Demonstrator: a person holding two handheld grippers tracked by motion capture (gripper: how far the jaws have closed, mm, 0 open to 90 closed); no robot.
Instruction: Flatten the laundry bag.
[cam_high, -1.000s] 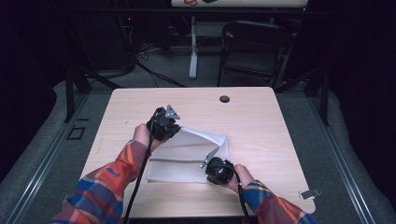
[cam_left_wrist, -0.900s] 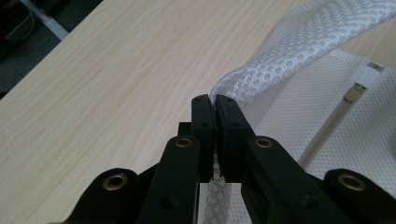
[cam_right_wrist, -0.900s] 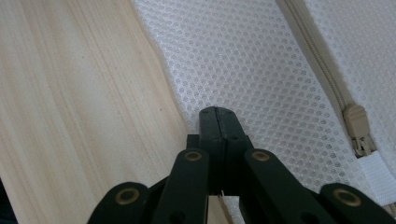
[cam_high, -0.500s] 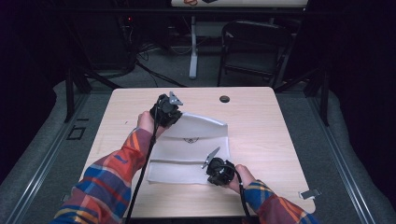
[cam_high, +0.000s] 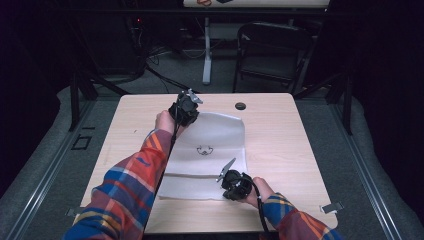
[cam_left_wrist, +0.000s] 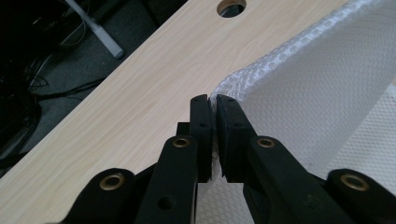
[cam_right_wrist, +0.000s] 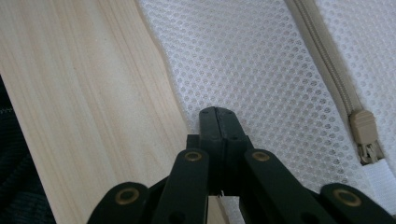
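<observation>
A white mesh bag (cam_high: 210, 145) lies spread on the wooden table (cam_high: 280, 140), with a small dark mark (cam_high: 204, 150) on its middle. My left gripper (cam_high: 192, 114) is at the bag's far left corner, shut on the bag's raised edge (cam_left_wrist: 233, 86), its jaw tips (cam_left_wrist: 212, 100) pinching the mesh. My right gripper (cam_high: 226, 189) sits at the bag's near edge, jaws closed (cam_right_wrist: 218, 112) over the mesh with a bit of its edge between them. A beige zipper (cam_right_wrist: 327, 70) with its pull (cam_right_wrist: 363, 128) runs to the right of those jaws.
A round cable hole (cam_high: 240, 106) sits in the table near the far edge, just beyond the bag. Bare wood lies left and right of the bag. A folding chair (cam_high: 272, 50) and a table leg (cam_high: 206, 55) stand on the floor behind.
My left gripper has carried the bag's corner away from the person toward the far edge, unfolding the upper part flat. The right gripper has stayed at the near edge.
</observation>
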